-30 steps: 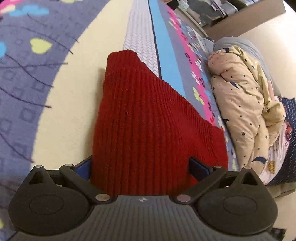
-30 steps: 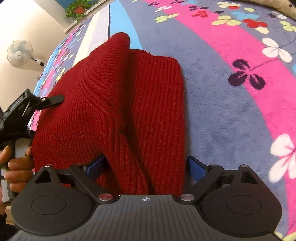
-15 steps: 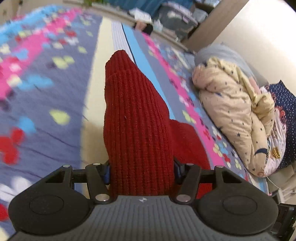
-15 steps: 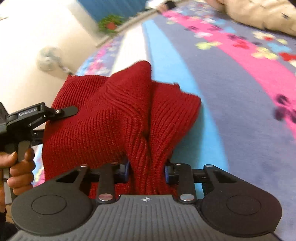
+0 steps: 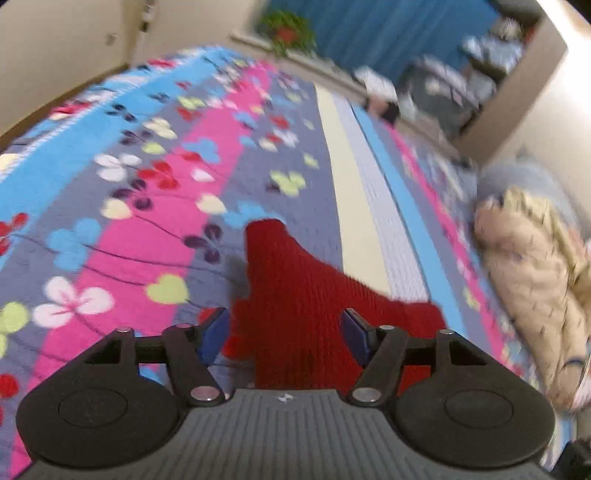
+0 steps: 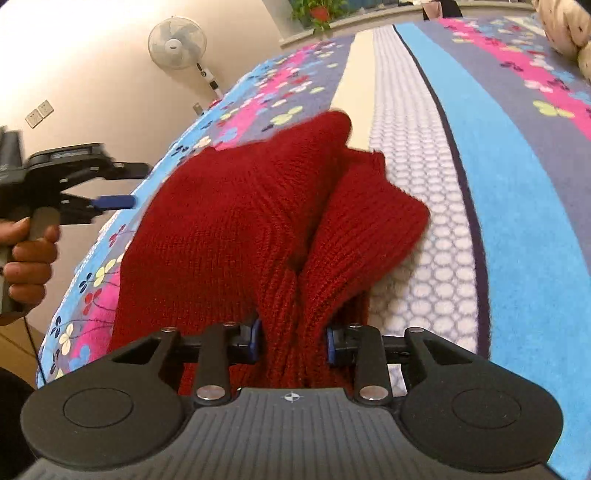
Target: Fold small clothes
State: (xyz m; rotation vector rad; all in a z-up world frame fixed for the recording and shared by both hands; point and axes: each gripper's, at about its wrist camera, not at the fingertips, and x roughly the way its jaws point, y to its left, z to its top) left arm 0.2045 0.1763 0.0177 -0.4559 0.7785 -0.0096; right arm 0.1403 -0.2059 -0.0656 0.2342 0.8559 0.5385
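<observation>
Left gripper (image 5: 284,332) has its jaws spread and opening; the red knit garment (image 6: 266,221) lies between the blue pads in the left wrist view but they don't press it, and in the right wrist view that gripper sits clear of the cloth at far left, held by a hand (image 6: 26,254). Right gripper (image 6: 293,341) is pinching a bunched fold of the garment, jaws easing slightly open. The garment is draped on the bed, near edge lifted, far part resting on the bedspread (image 6: 498,184). To do the fold well, I'd say: carry the pinched edge across level, lay it flat on the far part, line up the edges, then let go. Bedspread is striped with flowers; fan (image 6: 177,42) on the left wall, potted plant (image 6: 314,13) far, rumpled star-print quilt (image 5: 532,277) at right.
</observation>
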